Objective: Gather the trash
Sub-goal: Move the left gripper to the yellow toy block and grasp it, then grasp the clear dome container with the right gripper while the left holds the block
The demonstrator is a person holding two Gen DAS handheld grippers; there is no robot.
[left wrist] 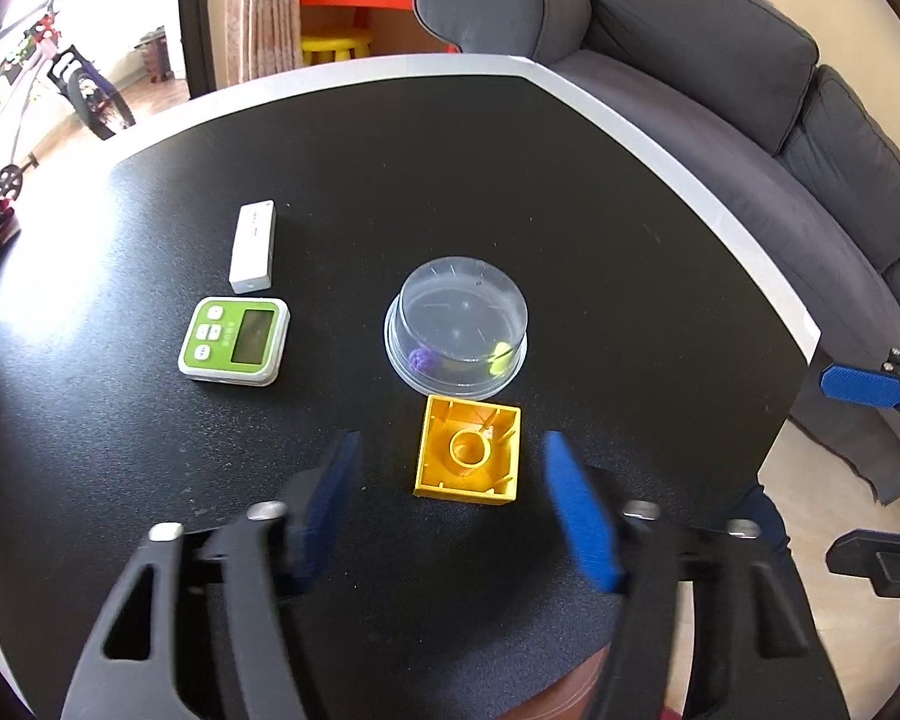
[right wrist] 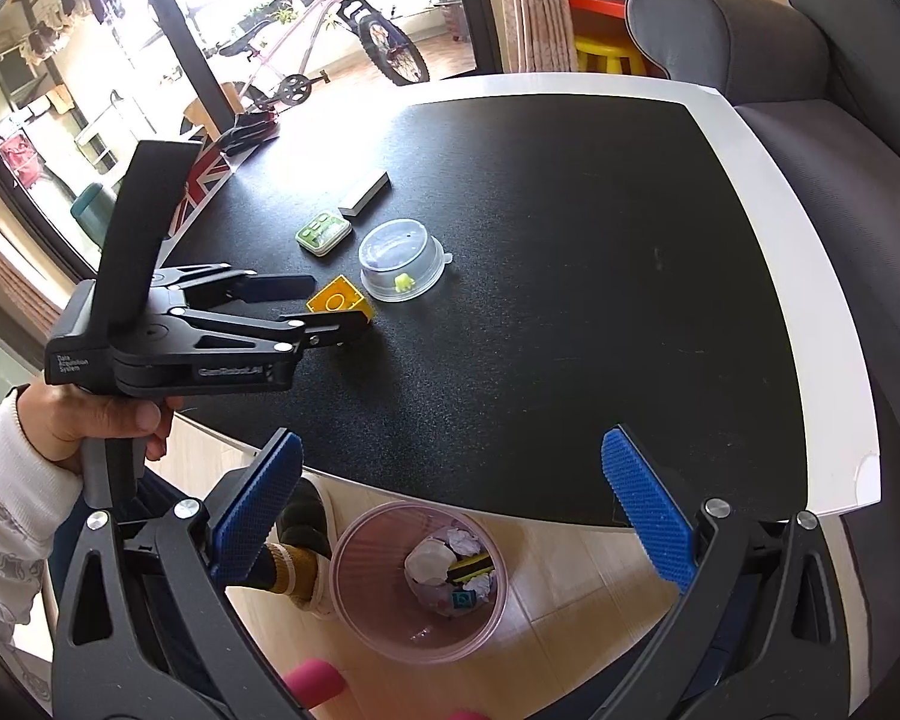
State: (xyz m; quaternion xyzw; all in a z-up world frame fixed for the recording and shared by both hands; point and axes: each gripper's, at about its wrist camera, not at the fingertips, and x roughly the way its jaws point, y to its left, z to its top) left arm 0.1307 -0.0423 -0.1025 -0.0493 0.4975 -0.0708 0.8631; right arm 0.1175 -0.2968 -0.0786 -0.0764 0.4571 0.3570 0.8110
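Yellow brick [left wrist: 467,457]: hollow underside up, flat on black table, just beside clear lid. Clear lid [left wrist: 457,324]: dome up, small purple and yellow bits beneath. Pink bin [right wrist: 419,581]: on floor, upright, holding crumpled scraps.

On the black body of the left gripper [right wrist: 330,300], seen from the right wrist, small white print reads "Data Acquisition System" and raised lettering reads "GenRobot.AI" (faint, low contrast). The green timer [left wrist: 234,341] shows button symbols too small to read.
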